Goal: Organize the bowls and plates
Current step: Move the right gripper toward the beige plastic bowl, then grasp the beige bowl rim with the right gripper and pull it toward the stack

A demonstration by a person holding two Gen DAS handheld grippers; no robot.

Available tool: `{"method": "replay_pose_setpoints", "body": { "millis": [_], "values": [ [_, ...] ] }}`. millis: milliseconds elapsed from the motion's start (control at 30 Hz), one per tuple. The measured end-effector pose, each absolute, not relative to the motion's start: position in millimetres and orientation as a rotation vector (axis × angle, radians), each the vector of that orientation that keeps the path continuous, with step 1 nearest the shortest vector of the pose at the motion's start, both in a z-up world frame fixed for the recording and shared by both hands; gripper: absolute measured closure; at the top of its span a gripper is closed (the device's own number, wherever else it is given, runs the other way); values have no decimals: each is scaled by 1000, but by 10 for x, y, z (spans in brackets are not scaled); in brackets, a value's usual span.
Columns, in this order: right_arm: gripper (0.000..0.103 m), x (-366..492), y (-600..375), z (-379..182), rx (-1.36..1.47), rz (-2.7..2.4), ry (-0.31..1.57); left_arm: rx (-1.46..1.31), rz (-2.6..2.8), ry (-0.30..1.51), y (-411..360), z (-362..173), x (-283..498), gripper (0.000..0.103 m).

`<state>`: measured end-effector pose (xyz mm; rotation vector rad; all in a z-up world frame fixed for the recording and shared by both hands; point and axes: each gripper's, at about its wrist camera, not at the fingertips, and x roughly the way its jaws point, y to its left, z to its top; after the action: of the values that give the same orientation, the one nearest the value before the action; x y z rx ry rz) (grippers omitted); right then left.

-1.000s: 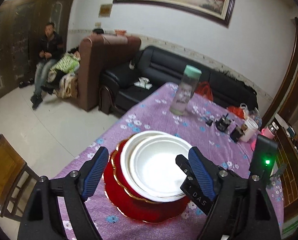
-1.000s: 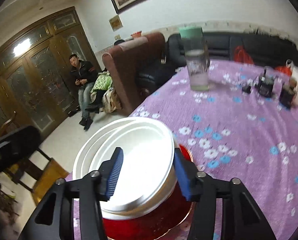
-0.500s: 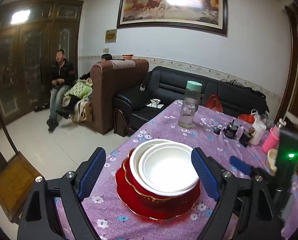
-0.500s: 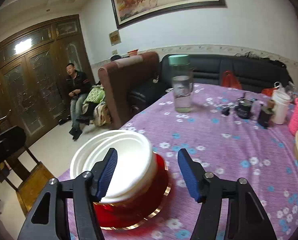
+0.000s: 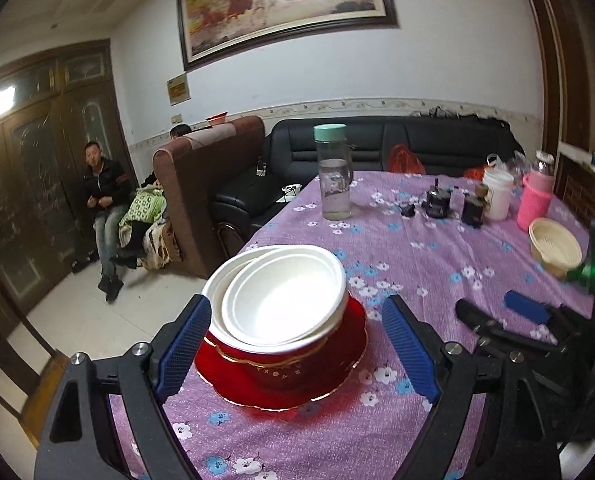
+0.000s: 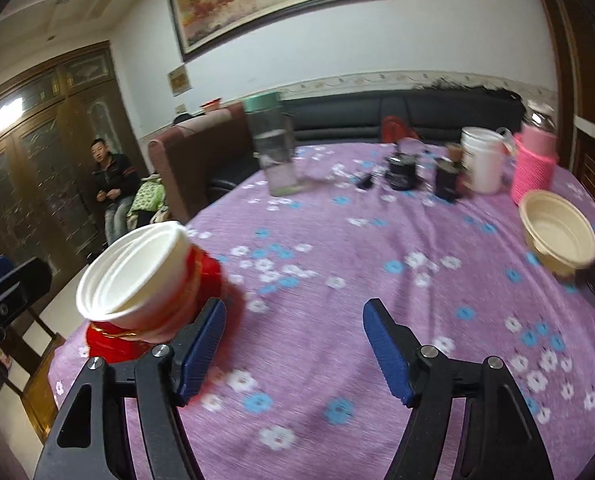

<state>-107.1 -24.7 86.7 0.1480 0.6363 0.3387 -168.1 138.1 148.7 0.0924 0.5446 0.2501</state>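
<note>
Bowls sit in a stack near the corner of the table. Two white bowls are on top, one inside the other. Under them is a red bowl with a gold rim, and that one stands on a red plate.

Seen from the left wrist, the left gripper has its blue fingers spread wide, one on each side of the stack. The stack is between them and a bit ahead. The left finger is just beside the red bowl, but I cannot tell if it touches. The right finger is apart from the stack.

Seen from the right wrist, the right gripper is off to the right of the stack. Its jaws are opening, and only the purple cloth shows between them. Its left finger is just in front of the plate's edge.

Far to the right of the stack is a cream bowl, and behind it a pink cup. A bottle with a green lid stands well behind the stack, by the far edge of the table. Some small dark jars and a white cup stand to the right of the bottle.
</note>
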Motion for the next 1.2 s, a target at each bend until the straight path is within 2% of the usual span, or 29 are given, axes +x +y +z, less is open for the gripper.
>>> {"method": "replay_pose_setpoints", "body": {
  "millis": [833, 1200],
  "values": [
    [27, -1102, -1588, 692, 256, 109, 679, 226, 151, 598, 775, 1343, -1539, 16],
    [28, -745, -2661, 575, 512, -138, 743, 228, 53, 644, 536, 1298, -1368, 16]
  ]
}}
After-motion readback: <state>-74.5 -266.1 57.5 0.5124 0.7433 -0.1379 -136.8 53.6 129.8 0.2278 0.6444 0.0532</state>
